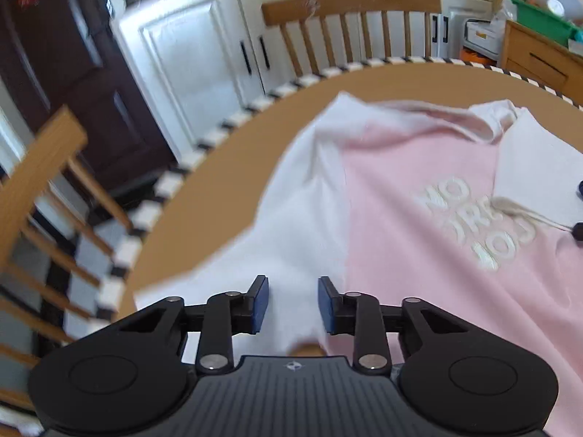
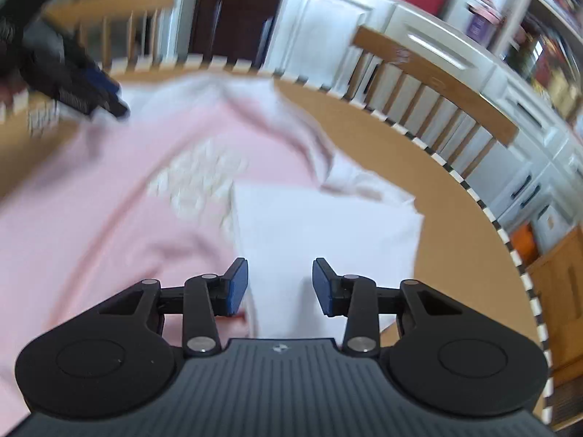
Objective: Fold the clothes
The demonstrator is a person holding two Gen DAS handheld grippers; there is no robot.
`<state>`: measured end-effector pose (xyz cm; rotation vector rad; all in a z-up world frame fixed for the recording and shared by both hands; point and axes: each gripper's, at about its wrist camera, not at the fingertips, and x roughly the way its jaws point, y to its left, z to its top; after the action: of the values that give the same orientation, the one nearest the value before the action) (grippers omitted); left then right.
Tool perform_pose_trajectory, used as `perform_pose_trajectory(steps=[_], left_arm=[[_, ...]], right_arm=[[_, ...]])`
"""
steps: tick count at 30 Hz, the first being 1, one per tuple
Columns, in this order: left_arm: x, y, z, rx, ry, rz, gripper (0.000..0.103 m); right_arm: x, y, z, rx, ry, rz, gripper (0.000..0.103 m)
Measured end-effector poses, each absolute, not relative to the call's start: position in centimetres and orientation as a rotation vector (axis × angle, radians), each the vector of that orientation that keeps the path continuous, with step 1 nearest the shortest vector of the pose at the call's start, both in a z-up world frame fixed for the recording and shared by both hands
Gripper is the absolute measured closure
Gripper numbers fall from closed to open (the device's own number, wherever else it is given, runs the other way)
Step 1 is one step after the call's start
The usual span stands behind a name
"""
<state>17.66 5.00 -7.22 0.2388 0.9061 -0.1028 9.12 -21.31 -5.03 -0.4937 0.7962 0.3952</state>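
A pink hoodie [image 1: 408,225] with white sleeves and raised white lettering lies spread on a round wooden table [image 1: 226,167]. My left gripper [image 1: 293,302] hovers open over the hoodie's white left sleeve [image 1: 302,218], nothing between its blue pads. In the right wrist view the same hoodie [image 2: 120,189] shows blurred, with a white folded part [image 2: 320,225] in front. My right gripper [image 2: 280,286] is open above that white part, holding nothing. The left gripper [image 2: 109,87] appears at the upper left of that view over the garment's far side.
The table edge [image 2: 473,196] carries a black-and-white checked band. Wooden chairs stand at the rim [image 1: 349,25] [image 1: 40,196] [image 2: 433,83]. White cabinets [image 1: 189,58] line the wall behind. A wooden drawer unit with a green box [image 1: 539,40] is at the far right.
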Motion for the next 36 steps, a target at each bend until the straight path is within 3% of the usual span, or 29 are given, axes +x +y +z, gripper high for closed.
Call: perform_pose_trajectory(steps=[1,2,4,13,18,22,24,25,26,30,36], left_arm=[[17.1,5.2,-7.3,0.194,0.912,-0.129,0.09],[16.5,5.4,-7.5,0.15,0.918,-0.155,0.092],[15.2,4.6,-7.2,0.124,0.917,-0.219,0.099],[16.5,6.1,-7.9,0.213,0.905,-0.125,0.102],[17.8,8.2,-7.0,0.234,0.903,-0.068,0.099],[19.9,9.6,-4.3,0.16,0.764,-0.092,0.098],[22.1,7.5,-4.2,0.228,0.722,-0.216,0.096],[23.4,6.2,-4.7,0.28,0.728,-0.251,0.091],[24.7,4.9,-5.3,0.332,0.733,-0.286,0.09],[29.1,2.7,-7.1,0.338,0.794,-0.288,0.087],[32.6,2.5,-8.5,0.29,0.844,-0.295,0.083]], right_arm=[[9.3,-21.3,-5.4,-0.46,0.818,0.382,0.072],[9.6,-21.8,-5.3,-0.387,0.836,0.384,0.09],[10.3,-23.3,-4.9,-0.269,0.884,0.38,0.097],[15.8,-36.3,0.7,0.02,0.859,0.11,0.098],[18.6,-42.1,-1.0,0.0,0.954,-0.285,0.092],[17.7,-40.2,0.8,-0.183,0.726,-0.315,0.088],[17.0,-36.3,2.0,-0.214,0.635,-0.004,0.069],[17.0,-33.6,1.8,-0.283,0.631,0.131,0.044],[17.1,-31.1,1.1,-0.362,0.632,0.218,0.038],[19.5,-24.8,-2.0,-0.522,0.687,0.385,0.06],[23.6,-24.3,-4.5,-0.495,0.822,0.454,0.062]])
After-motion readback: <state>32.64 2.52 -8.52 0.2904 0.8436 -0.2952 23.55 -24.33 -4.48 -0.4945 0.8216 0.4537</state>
